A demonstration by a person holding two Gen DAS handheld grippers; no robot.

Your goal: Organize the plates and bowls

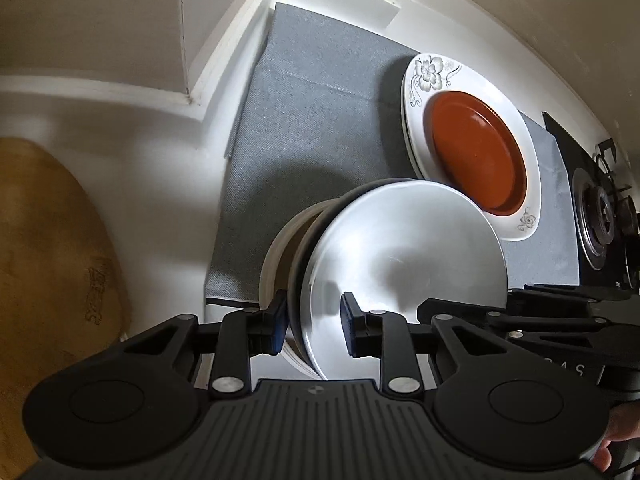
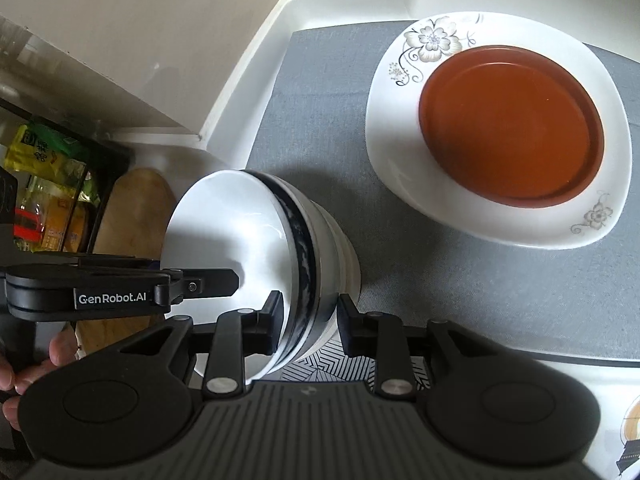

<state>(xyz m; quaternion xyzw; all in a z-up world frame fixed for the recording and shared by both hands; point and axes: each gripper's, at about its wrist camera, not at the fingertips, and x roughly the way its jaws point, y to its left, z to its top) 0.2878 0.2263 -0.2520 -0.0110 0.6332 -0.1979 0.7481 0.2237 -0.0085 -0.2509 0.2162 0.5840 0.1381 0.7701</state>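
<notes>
On the grey mat, both grippers straddle the white blue-banded bowl's (image 2: pixel 240 264) rim atop the bowl stack (image 2: pixel 340 248), fingers apart; next, close and seat it squarely.

White plate (image 2: pixel 404 128) with grey flower print; orange-brown plate (image 2: pixel 512 128) on it; white bowl (image 2: pixel 240 232) with dark blue band; grey mat (image 2: pixel 320 120); black grippers.

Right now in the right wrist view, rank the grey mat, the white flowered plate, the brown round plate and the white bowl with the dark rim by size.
1. Grey mat
2. White flowered plate
3. Brown round plate
Unranked: the white bowl with the dark rim, which the right gripper straddles. It is nearest the camera and tilted, so it looks larger than it is.
</notes>
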